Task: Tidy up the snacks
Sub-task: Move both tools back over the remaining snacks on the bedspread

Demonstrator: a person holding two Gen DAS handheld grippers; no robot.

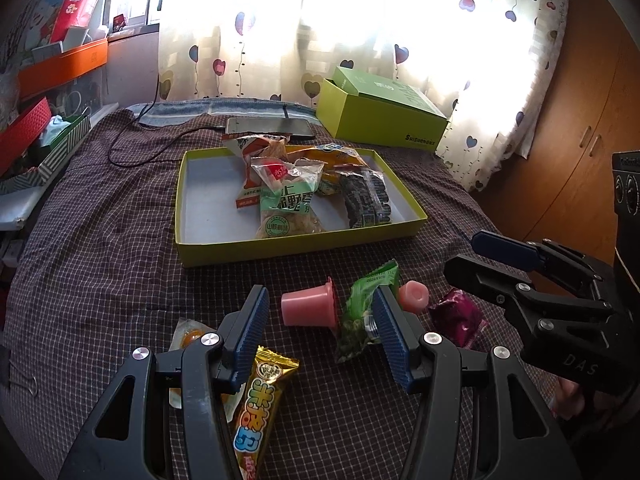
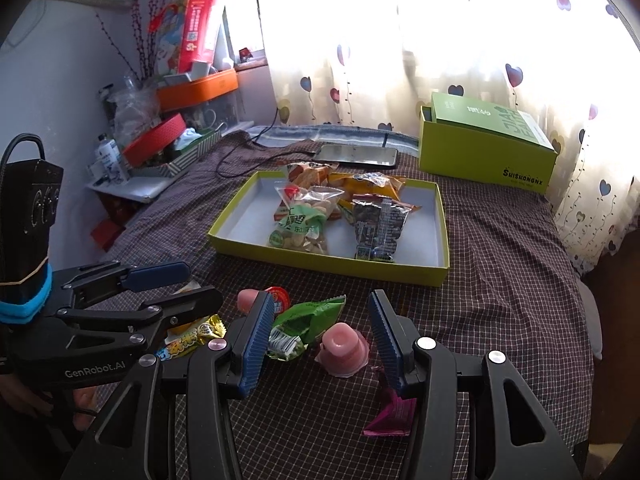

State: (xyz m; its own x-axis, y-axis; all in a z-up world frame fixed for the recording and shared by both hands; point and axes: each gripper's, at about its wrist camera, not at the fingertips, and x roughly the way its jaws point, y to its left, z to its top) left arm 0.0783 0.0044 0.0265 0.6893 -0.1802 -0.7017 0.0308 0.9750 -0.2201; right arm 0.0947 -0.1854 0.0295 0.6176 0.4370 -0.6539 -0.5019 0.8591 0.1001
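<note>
The loose snacks lay just in front of the yellow-green tray (image 1: 304,250): a pink jelly cup (image 1: 308,308) between my left gripper's (image 1: 316,336) wide-apart, empty jaws, another jelly cup (image 2: 343,346) between my right gripper's (image 2: 320,340), likewise spread and empty.

The gold snack bar (image 1: 256,412) runs off the bottom edge, partly behind a finger.
</note>
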